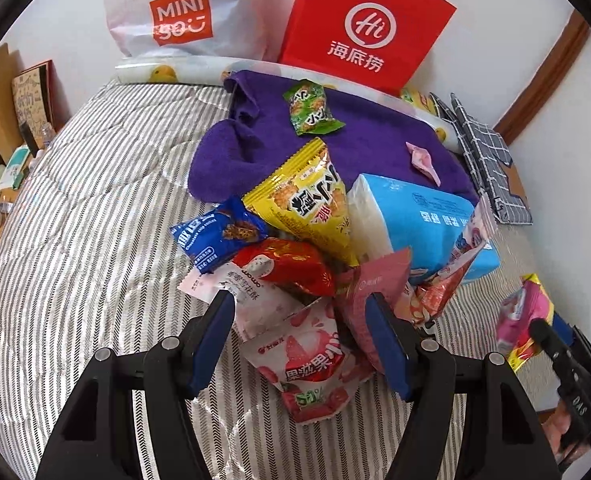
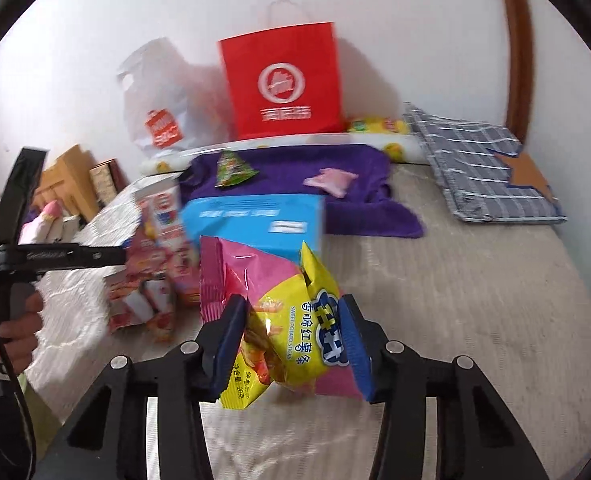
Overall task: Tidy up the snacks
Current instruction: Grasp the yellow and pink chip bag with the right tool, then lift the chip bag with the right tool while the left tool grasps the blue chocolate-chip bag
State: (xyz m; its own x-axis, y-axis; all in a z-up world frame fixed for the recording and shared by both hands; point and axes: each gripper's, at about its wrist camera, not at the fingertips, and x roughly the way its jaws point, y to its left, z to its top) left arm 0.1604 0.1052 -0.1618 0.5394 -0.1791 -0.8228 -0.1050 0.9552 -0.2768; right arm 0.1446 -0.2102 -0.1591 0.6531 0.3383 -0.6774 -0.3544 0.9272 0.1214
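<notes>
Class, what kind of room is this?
Probably a bedroom: snacks lie on a grey-striped quilted bedspread, a duck-print pillow sits against the white wall, and a wooden door frame stands nearby.

**Hidden, cropped, blurred**

Right wrist view smeared with motion: logo on the red paper bag (image 2: 281, 88) unreadable, print on the white plastic bag (image 2: 163, 128) a blur. Snack heap (image 2: 151, 264) at left a streak of red and pink; single packs not separable. Sweet potato stick bag (image 2: 283, 320): lower edge hidden behind the blue pads.

Left wrist view: strawberry pouch (image 1: 315, 364) partly covered by the pads; packs beneath the yellow pack (image 1: 307, 200) overlapped. Right gripper (image 1: 567, 364) cropped by the lens rim. Items (image 1: 3, 184) at far left too small to identify.
</notes>
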